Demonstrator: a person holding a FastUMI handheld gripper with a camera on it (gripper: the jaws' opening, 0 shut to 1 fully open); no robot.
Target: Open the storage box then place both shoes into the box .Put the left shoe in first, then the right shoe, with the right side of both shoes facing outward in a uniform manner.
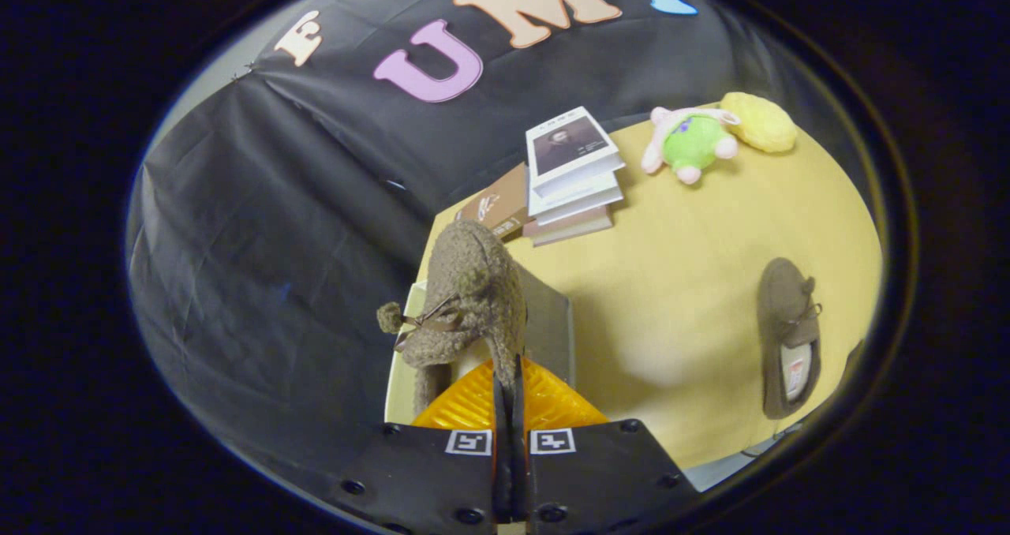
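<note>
Gripper [509,397] fingers pinched narrow on the collar of one fuzzy brown slipper [465,298] (bow and pom-pom visible), held above the open storage box [552,322] just ahead; second slipper [789,338] lies right on the table [686,282]; beyond: three stacked books [572,176], two plush toys [694,142], writing illegible.

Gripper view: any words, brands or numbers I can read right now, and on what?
Top book cover: print above and beside a portrait, too small to read.
Brown book: pale mark, blurred.
Insole tag of the shoe on the table: blurred.
Gripper, shut on the held shoe: two square coded markers, no words.
</note>
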